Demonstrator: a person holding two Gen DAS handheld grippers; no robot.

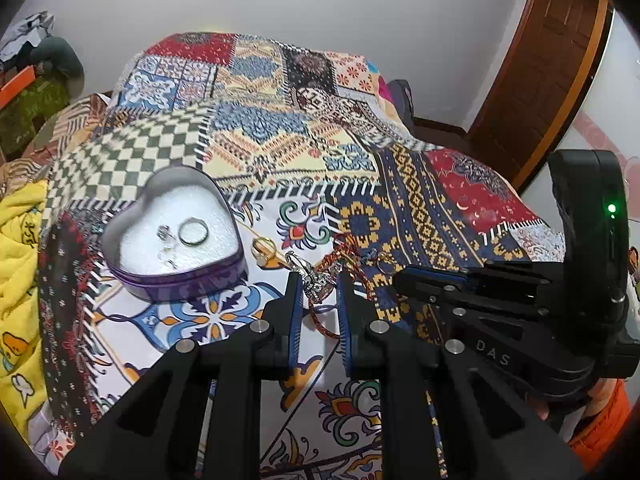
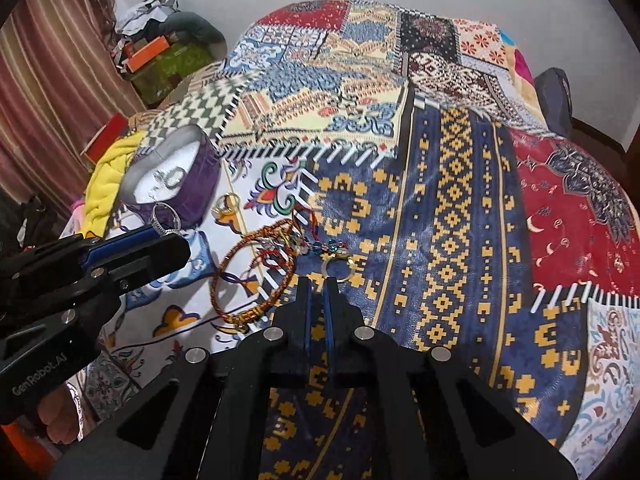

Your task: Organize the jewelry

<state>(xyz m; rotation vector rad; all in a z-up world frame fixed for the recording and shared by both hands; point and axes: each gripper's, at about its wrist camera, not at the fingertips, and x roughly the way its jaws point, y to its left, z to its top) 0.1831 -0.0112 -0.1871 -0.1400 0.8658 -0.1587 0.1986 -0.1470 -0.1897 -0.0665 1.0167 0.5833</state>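
A purple heart-shaped tin (image 1: 180,280) with a white lining holds a silver ring (image 1: 193,231) and small silver pieces; the tin also shows in the right wrist view (image 2: 200,184). My left gripper (image 1: 319,286) is shut on a silver ring (image 1: 312,276), which the right wrist view shows lifted above the quilt (image 2: 164,218). A gold ring (image 1: 264,249) lies beside the tin. Red-and-gold thread bracelets (image 2: 256,276) lie in a pile. My right gripper (image 2: 318,286) is nearly closed and empty, just short of a small gold ring (image 2: 339,270).
A patchwork quilt (image 1: 420,208) covers the bed. A yellow blanket (image 1: 20,264) lies at the left. Clutter and an orange box (image 2: 148,54) sit at the far left corner. A wooden door (image 1: 548,60) stands at the right.
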